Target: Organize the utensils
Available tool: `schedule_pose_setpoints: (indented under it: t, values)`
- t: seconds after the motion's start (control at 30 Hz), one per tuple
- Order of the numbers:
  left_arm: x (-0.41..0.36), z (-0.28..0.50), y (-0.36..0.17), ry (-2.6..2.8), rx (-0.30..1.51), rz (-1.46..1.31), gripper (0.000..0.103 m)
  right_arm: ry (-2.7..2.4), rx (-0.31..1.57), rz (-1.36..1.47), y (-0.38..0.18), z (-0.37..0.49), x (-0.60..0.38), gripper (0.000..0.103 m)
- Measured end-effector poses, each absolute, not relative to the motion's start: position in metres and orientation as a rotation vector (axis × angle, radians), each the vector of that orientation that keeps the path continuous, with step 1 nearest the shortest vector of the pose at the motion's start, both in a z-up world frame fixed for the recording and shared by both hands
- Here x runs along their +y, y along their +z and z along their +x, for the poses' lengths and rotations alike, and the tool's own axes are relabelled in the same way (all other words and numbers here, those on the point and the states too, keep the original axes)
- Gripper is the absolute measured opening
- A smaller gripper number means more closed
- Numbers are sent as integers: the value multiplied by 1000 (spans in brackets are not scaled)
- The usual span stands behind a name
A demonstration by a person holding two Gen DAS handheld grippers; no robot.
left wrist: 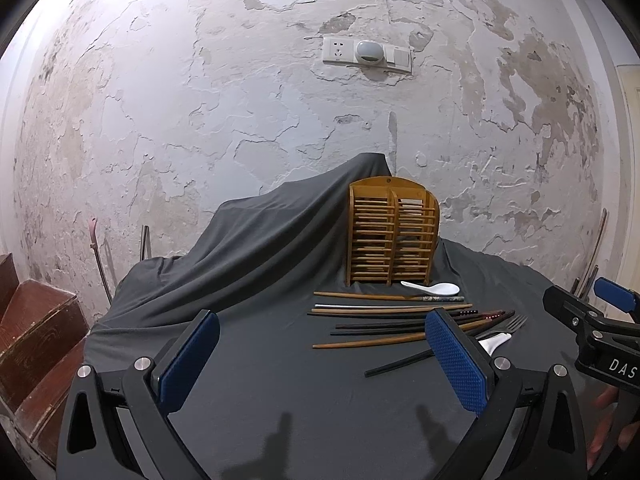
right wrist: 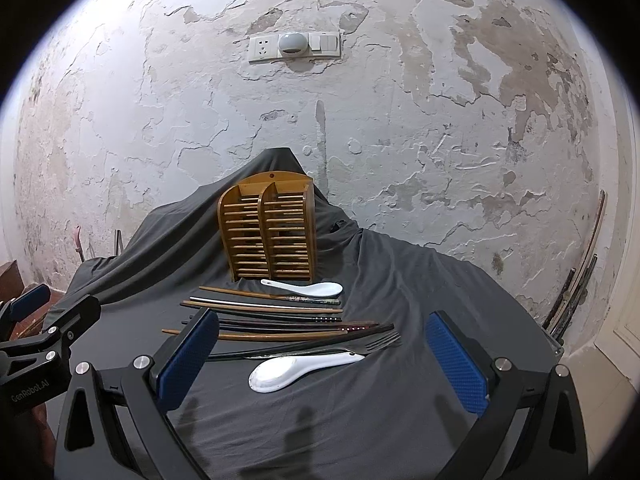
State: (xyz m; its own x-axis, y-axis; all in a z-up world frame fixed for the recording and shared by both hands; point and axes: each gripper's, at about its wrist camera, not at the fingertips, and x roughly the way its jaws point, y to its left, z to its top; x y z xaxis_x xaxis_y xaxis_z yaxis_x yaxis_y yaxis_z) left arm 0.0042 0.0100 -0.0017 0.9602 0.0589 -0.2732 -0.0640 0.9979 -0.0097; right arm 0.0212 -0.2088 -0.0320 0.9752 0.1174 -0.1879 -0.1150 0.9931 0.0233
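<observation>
A wooden slatted utensil holder (left wrist: 391, 232) (right wrist: 269, 230) with two compartments stands upright at the back of the dark cloth. In front of it lie a white spoon (left wrist: 434, 288) (right wrist: 308, 288), several wooden and black chopsticks (left wrist: 384, 312) (right wrist: 272, 316), a dark fork (left wrist: 508, 324) (right wrist: 360, 345) and a second white spoon (left wrist: 494, 342) (right wrist: 292, 370). My left gripper (left wrist: 320, 356) is open and empty, above the cloth left of the utensils. My right gripper (right wrist: 322, 360) is open and empty, over the near spoon; it also shows in the left wrist view (left wrist: 592, 320).
A dark grey cloth (left wrist: 260, 248) (right wrist: 420, 280) covers the table and rises in a hump at the back. A peeling wall with a socket plate (left wrist: 366, 53) (right wrist: 294, 46) is behind. Brown wooden furniture (left wrist: 32, 332) stands at the left. Rods (right wrist: 576, 280) lean at the right.
</observation>
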Motion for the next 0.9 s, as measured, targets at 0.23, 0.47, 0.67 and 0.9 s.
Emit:
schedule_pose_setpoints:
  t: [0.23,0.47,0.67,0.9]
  values:
    - [11,5,-2,70,281,-17,103,142,198,-3,-32,22,-205,103]
    - [13,10,-3,107,316,-22,103,167,226,-30,-32,25,-199,103]
    - [25,26,-9,123,429,-41,103,161,256,-42,-34,30,-196,103]
    - [23,28,-4,45,505,0,103,200,404,-104,-38,35,-187,103]
